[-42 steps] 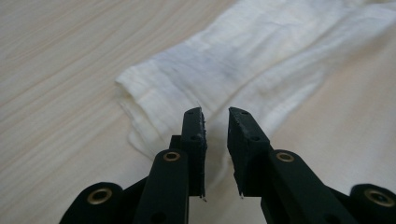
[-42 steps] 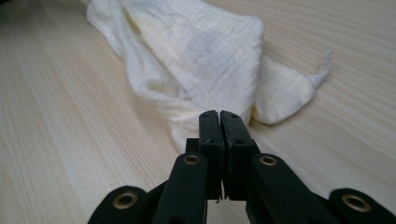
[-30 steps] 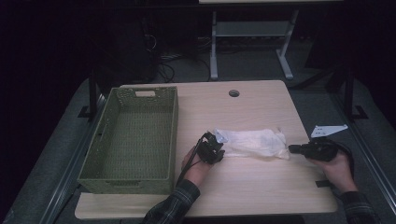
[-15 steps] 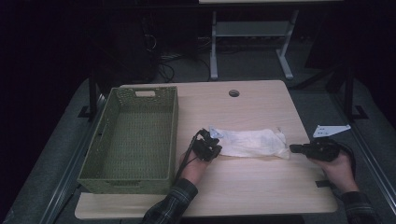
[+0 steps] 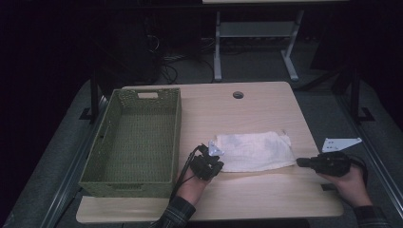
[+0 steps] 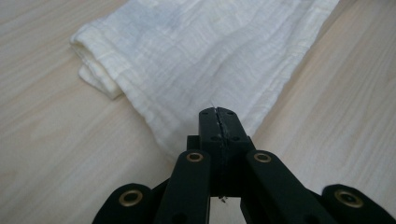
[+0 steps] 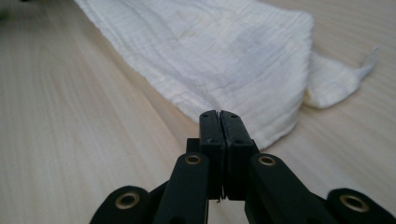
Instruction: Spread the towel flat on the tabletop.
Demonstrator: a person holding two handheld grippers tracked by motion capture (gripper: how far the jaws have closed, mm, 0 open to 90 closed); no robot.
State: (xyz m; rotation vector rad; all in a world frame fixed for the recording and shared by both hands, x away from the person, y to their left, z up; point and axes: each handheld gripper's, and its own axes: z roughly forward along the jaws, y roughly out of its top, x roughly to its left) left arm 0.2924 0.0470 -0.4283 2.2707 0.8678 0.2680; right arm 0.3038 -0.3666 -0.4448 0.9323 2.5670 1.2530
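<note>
A folded white cloth (image 5: 254,151) lies flat on the wooden table (image 5: 256,107), right of the middle. My left gripper (image 5: 215,160) sits at the cloth's left end. In the left gripper view its jaws (image 6: 218,116) are shut, with the tip over the cloth's (image 6: 210,56) near edge and nothing seen between them. My right gripper (image 5: 300,162) lies level at the cloth's right end. Its jaws (image 7: 219,119) are shut too, and stop just short of the cloth's (image 7: 224,51) hem. A hand holds each gripper from the table's near side.
An empty green woven basket (image 5: 177,128) stands on the table's left part, close beside my left hand. A round cable hole (image 5: 238,95) sits near the far edge. Beyond the table is a dark floor with a metal desk frame (image 5: 217,52).
Both hands have drawn back a little from the cloth towards the near edge, the left one leftwards, the right one rightwards. The cloth, bunched before, now lies flatter and wider.
</note>
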